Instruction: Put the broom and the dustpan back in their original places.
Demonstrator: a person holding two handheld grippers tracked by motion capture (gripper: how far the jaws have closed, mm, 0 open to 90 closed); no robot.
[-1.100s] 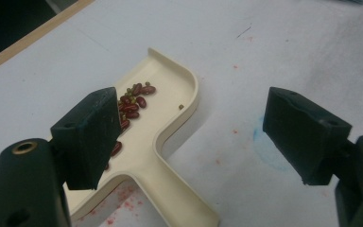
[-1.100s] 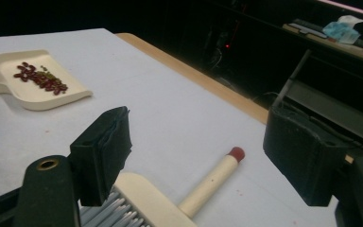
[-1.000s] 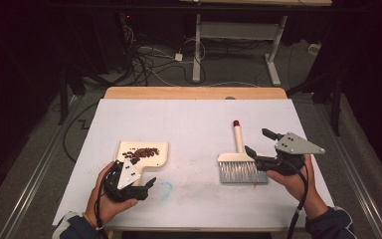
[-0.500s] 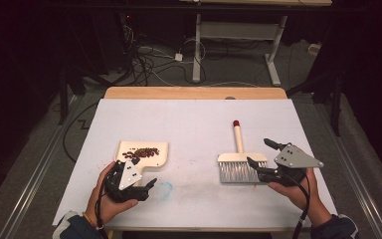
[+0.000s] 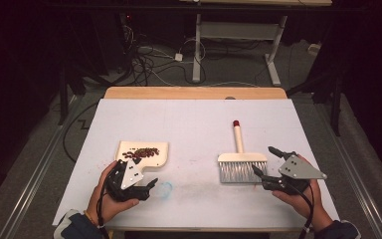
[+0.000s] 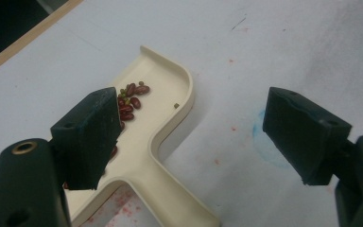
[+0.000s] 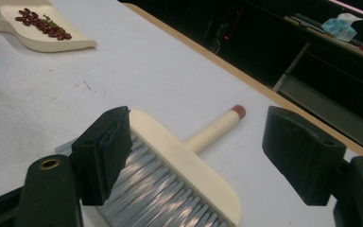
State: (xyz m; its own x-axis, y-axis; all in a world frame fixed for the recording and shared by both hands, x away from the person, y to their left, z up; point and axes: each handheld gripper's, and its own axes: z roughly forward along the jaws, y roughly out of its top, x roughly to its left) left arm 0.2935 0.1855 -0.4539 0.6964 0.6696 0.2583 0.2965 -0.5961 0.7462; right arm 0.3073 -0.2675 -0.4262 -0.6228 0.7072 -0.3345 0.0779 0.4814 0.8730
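Beans (image 5: 141,152) already sit in the cream dustpan (image 5: 155,158), near the table's (image 5: 189,114) front-left corner; in the left gripper view they cluster toward the pan's back wall. No loose beans visible on the white surface, only faint red smudges and a blue ring mark (image 5: 165,187), so sweeping looks finished, judging by the layout. What is left is probably just pulling away.

Left gripper (image 5: 148,188) rests by the front edge, just beside the dustpan handle, jaws apart, nothing between them.

Brush (image 5: 242,167) lies flat toward the front-right, bristles facing the front edge, red-tipped handle pointing at the far edge.

Right gripper (image 5: 265,164) sits just right of the brush head, jaws apart and empty.

Versus earlier frames: right gripper has dropped lower toward the front edge, away from the brush; left gripper, dustpan and brush unchanged.
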